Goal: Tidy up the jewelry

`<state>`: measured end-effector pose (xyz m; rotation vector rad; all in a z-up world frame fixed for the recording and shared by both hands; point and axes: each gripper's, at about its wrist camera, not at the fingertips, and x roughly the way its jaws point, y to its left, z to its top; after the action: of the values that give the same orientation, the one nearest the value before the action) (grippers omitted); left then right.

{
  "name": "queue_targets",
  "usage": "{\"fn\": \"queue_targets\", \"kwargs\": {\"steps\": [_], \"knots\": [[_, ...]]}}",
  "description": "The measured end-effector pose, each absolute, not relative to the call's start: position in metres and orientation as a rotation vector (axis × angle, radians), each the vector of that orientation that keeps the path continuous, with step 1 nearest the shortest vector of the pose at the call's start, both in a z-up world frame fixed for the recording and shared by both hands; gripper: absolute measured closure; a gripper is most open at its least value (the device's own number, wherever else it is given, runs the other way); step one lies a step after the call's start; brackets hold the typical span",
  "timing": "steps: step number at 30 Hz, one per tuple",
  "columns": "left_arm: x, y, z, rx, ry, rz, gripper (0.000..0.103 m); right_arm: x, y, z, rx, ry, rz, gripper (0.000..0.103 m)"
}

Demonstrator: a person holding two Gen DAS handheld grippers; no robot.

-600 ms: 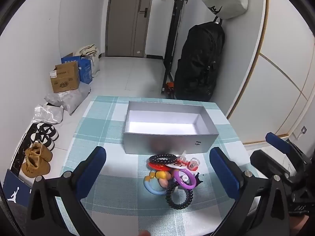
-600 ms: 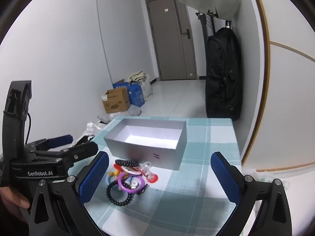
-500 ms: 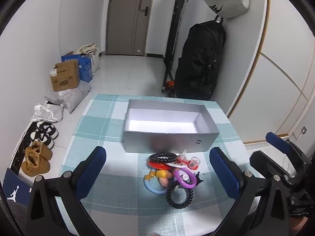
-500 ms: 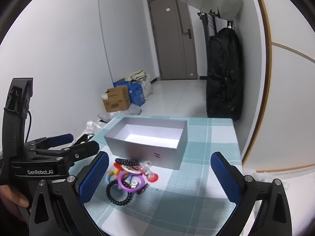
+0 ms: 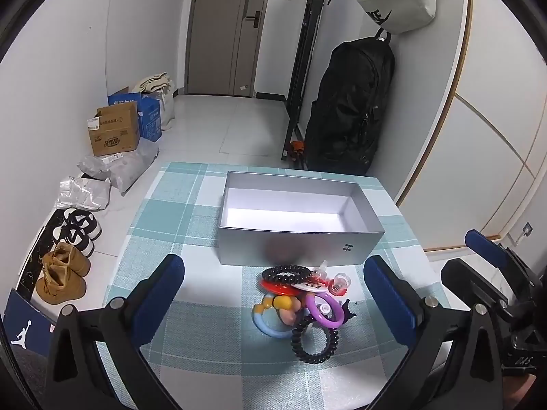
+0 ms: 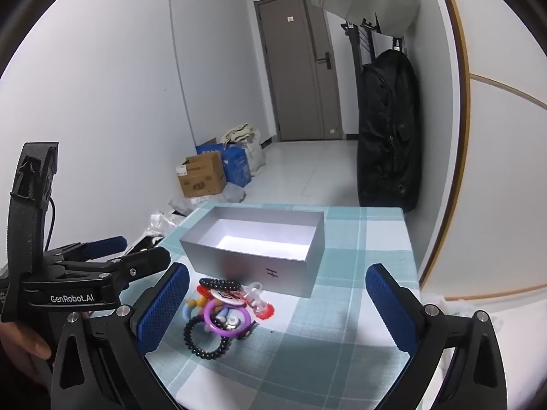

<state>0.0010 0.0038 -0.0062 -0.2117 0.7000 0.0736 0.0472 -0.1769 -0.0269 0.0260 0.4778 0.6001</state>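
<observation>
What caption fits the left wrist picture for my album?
Open left gripper above a jewelry pile beside an empty silver box on a checked tablecloth.

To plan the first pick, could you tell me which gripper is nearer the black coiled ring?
Left, it seems. The left gripper faces the black coiled ring head-on, fingers open; the right gripper sits off to its right.

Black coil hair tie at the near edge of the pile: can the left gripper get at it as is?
Probably yes. The black coil hair tie lies nearest the open left gripper, with bare tablecloth around its near side; only its far edge touches the purple ring.
</observation>
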Motion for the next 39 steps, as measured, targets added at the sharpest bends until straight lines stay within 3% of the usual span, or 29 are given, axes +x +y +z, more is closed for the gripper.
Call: {"fn": "queue_targets", "kwargs": {"steps": [39], "knots": [[-0.0063, -0.0045, -0.0012, -0.2, 0.697, 0.03, 0.001, 0.0442, -0.1825, -0.022, 0.026, 0.475, 0.585, 0.0]]}}
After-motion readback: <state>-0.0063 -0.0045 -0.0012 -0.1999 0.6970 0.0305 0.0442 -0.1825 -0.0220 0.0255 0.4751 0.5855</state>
